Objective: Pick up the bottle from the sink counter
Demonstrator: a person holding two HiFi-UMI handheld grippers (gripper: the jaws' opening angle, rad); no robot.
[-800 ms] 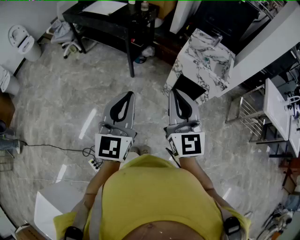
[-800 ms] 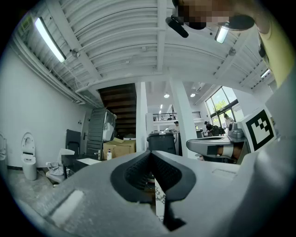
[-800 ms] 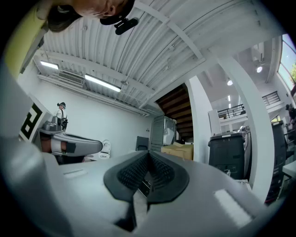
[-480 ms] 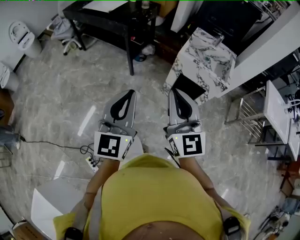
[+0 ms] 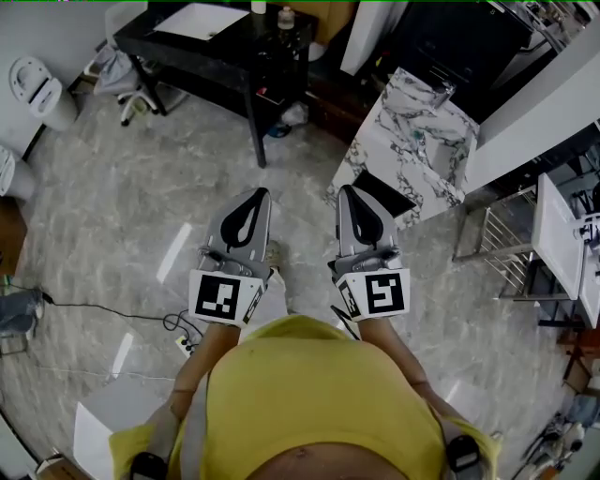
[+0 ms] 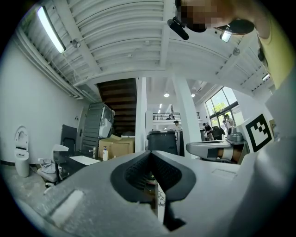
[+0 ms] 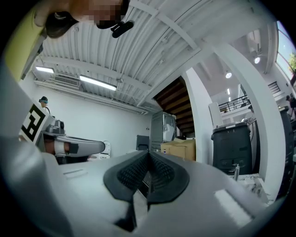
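Note:
The marble-patterned sink counter (image 5: 412, 141) stands ahead and to the right, with a faucet (image 5: 439, 88) at its far end. I cannot make out a bottle on it. A small bottle (image 5: 286, 16) stands on the black table (image 5: 234, 42), and the left gripper view shows a white pump bottle (image 6: 105, 153) there too. My left gripper (image 5: 256, 194) (image 6: 151, 153) and right gripper (image 5: 352, 191) (image 7: 149, 154) are held side by side over the floor, short of the counter. Both are shut, jaws meeting with nothing between them.
A white sheet (image 5: 202, 16) lies on the black table. A white toilet (image 5: 36, 82) and a white chair (image 5: 129, 67) are at the left. A metal rack (image 5: 502, 253) stands at the right. A cable and power strip (image 5: 183, 323) lie on the marble floor. A dark bin (image 7: 232, 143) stands beyond.
The table and the sink counter have slid lower in the head view, so they are a little closer. Both grippers keep their place before the body and stay shut.

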